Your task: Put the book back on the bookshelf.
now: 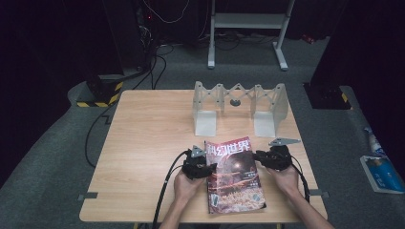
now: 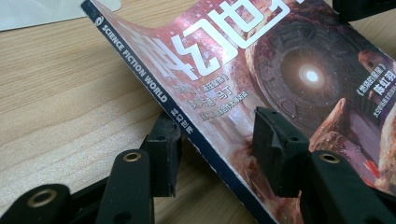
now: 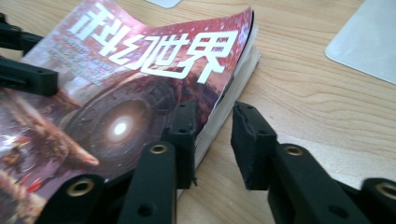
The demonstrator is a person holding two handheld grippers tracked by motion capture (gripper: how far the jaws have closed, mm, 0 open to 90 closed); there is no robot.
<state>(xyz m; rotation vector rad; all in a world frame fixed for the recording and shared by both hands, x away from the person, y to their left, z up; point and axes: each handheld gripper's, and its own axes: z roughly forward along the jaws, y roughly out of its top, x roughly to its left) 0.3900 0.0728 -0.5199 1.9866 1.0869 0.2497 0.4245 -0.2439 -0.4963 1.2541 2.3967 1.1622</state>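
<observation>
A science-fiction magazine (image 1: 235, 177) with a red cover lies on the wooden table (image 1: 148, 143), spine to the left. My left gripper (image 1: 209, 168) straddles the spine (image 2: 140, 79): one pad (image 2: 164, 154) sits under the raised spine edge and the other (image 2: 275, 154) bears on the cover, so it is shut on the magazine (image 2: 261, 70). My right gripper (image 1: 258, 155) is at the opposite edge. In the right gripper view one pad (image 3: 184, 135) rests on the cover (image 3: 121, 93). The other pad (image 3: 250, 144) stands on the table, clear of the page edges (image 3: 233, 88). This gripper (image 3: 215, 128) is open.
A white folding rack (image 1: 239, 101) stands behind the magazine; its flat feet show as white plates (image 2: 51, 11) (image 3: 369, 42). Bare wood lies left of the magazine. On the floor sit a blue-white pack (image 1: 382, 172) at right and a yellow-striped base (image 1: 101, 98) at back left.
</observation>
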